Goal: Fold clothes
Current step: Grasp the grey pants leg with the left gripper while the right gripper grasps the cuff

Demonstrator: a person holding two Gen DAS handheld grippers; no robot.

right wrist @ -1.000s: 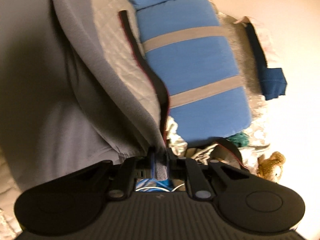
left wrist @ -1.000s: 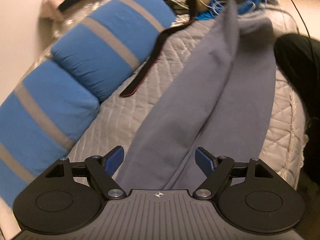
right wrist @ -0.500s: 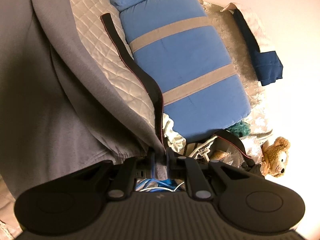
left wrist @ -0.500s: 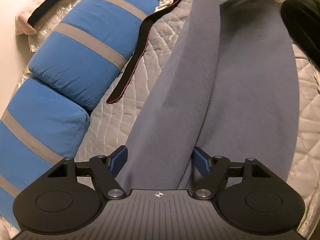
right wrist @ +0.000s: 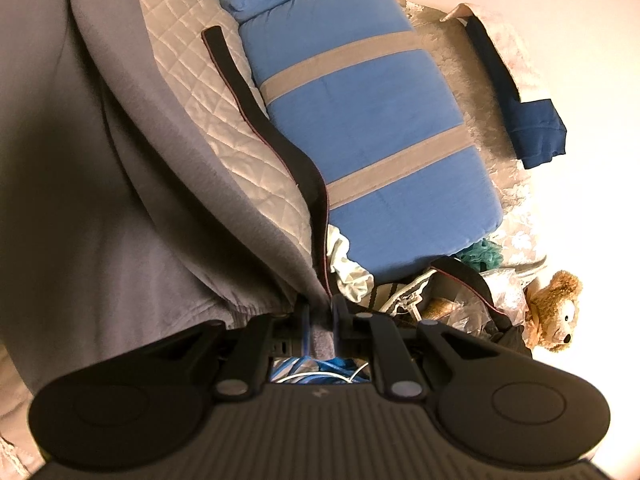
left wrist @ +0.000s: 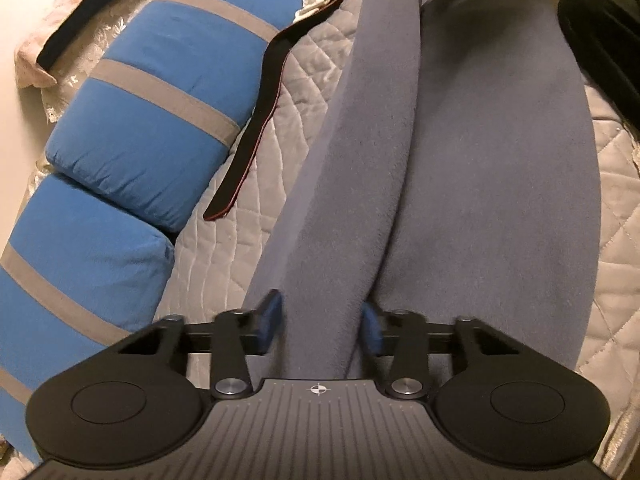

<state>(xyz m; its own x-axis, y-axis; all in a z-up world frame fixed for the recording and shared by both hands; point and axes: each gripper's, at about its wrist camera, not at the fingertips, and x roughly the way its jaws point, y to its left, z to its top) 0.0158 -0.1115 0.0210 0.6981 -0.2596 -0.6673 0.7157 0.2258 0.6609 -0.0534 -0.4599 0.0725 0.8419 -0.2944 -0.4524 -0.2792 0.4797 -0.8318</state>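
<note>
A long grey garment point(left wrist: 460, 160) lies lengthwise on a quilted bedcover point(left wrist: 240, 248). One raised fold of it runs toward the camera and passes between the blue pads of my left gripper point(left wrist: 320, 320). Those jaws are closing, and both pads touch the fold's sides. In the right wrist view the same grey garment point(right wrist: 80, 160) stretches away to the left. My right gripper point(right wrist: 320, 312) is shut on its gathered far end, and the cloth hides the fingertips.
Two blue pillows with grey stripes point(left wrist: 160, 100) point(right wrist: 372, 140) line one side of the bed. A black strap point(left wrist: 256, 120) point(right wrist: 280, 148) lies between them and the garment. A dark heap point(left wrist: 600, 32), a teddy bear point(right wrist: 556, 312), navy cloth point(right wrist: 532, 132) and blue cables point(right wrist: 320, 368) crowd the edges.
My left gripper moved forward and down along the garment, and its jaws narrowed from wide apart onto the raised fold. The right gripper kept its grip and barely shifted.
</note>
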